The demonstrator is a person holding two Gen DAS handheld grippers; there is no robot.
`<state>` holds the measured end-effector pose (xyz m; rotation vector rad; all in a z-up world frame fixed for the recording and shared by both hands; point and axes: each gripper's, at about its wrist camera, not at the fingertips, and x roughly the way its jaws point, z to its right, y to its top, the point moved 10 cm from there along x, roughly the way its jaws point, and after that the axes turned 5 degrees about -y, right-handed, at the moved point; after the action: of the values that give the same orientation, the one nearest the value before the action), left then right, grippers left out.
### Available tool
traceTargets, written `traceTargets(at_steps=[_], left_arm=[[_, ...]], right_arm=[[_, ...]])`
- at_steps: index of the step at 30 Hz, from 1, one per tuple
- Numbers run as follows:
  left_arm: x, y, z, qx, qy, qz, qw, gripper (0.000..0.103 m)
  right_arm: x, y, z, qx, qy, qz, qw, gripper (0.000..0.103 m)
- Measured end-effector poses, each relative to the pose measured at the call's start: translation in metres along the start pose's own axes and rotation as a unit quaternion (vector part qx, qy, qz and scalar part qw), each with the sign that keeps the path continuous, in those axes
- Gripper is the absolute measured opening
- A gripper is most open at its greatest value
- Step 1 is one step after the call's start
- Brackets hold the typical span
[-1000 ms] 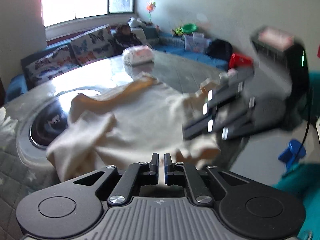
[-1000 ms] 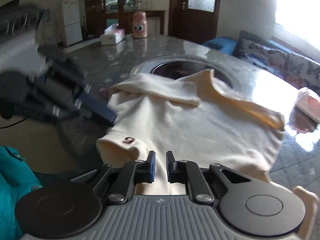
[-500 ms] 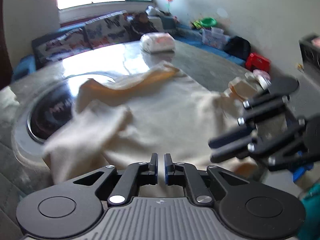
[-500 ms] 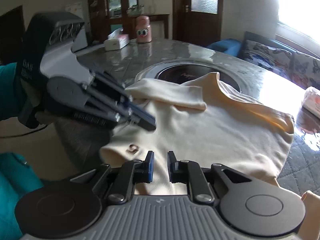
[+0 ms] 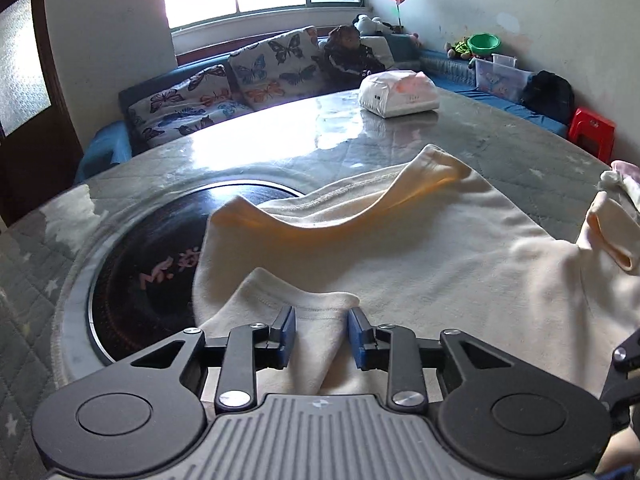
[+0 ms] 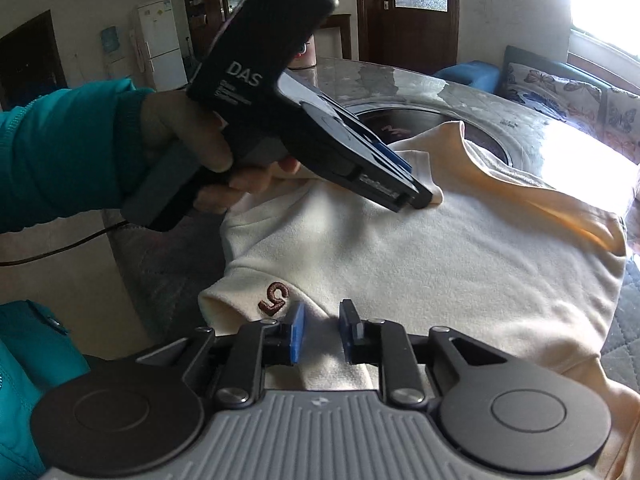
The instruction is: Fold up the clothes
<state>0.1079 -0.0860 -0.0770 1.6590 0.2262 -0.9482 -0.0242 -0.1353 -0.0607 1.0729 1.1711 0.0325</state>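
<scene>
A cream sweatshirt [image 5: 420, 256] lies spread on the round table, with a brown "5" mark [image 6: 275, 295] near its front edge. My left gripper [image 5: 322, 334] is open, its blue pads either side of a folded cream sleeve [image 5: 304, 308]. It also shows in the right wrist view [image 6: 416, 196], low over that sleeve's tip. My right gripper [image 6: 322, 330] is open over the front edge of the sweatshirt [image 6: 420, 264], beside the "5" mark. A sliver of the right gripper shows at the left wrist view's right edge [image 5: 624, 364].
The grey quilted table [image 5: 400, 148] has a dark round inset [image 5: 160, 264] partly under the sweatshirt. A white tissue pack [image 5: 398, 92] sits at the far side. A sofa with butterfly cushions [image 5: 240, 80] runs behind. A red stool [image 5: 592, 128] stands right.
Both grippers have opened from shut. The left gripper moved down onto the folded sleeve; the right gripper settled at the sweatshirt's front edge by the "5".
</scene>
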Motion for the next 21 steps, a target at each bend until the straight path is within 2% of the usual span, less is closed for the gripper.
traceTargets(at_steps=[5, 6, 7, 8, 11, 13, 16, 21], left_arm=[[-0.004, 0.002, -0.002, -0.005, -0.009, 0.013, 0.9999, 0.035], [-0.005, 0.003, -0.003, -0.007, -0.011, 0.017, 0.9998, 0.031], [-0.007, 0.003, -0.004, -0.009, -0.013, 0.021, 0.9997, 0.016], [-0.008, 0.004, -0.005, -0.011, -0.015, 0.025, 0.9995, 0.011], [-0.012, 0.007, -0.008, -0.018, -0.021, 0.036, 0.999, 0.006], [-0.026, 0.01, -0.022, -0.045, -0.017, 0.056, 0.9973, 0.005], [-0.055, 0.014, -0.054, -0.092, 0.004, 0.088, 0.9918, 0.005], [-0.116, 0.002, -0.112, -0.158, 0.056, 0.137, 0.9762, 0.005]], right_arm=[[0.003, 0.0, 0.0, 0.001, 0.0, -0.001, 1.0, 0.022], [0.003, 0.0, 0.0, 0.001, 0.0, -0.001, 1.0, 0.022], [0.003, 0.0, 0.0, 0.0, -0.001, -0.001, 1.0, 0.022], [0.003, 0.0, 0.0, 0.0, -0.002, -0.002, 1.0, 0.022], [0.004, 0.0, -0.001, -0.002, -0.005, -0.003, 1.0, 0.022], [0.004, 0.0, -0.001, -0.003, -0.008, -0.004, 1.0, 0.023], [0.004, 0.0, -0.002, -0.005, -0.01, -0.004, 1.0, 0.023], [0.005, 0.001, -0.003, -0.008, -0.015, -0.005, 1.0, 0.023]])
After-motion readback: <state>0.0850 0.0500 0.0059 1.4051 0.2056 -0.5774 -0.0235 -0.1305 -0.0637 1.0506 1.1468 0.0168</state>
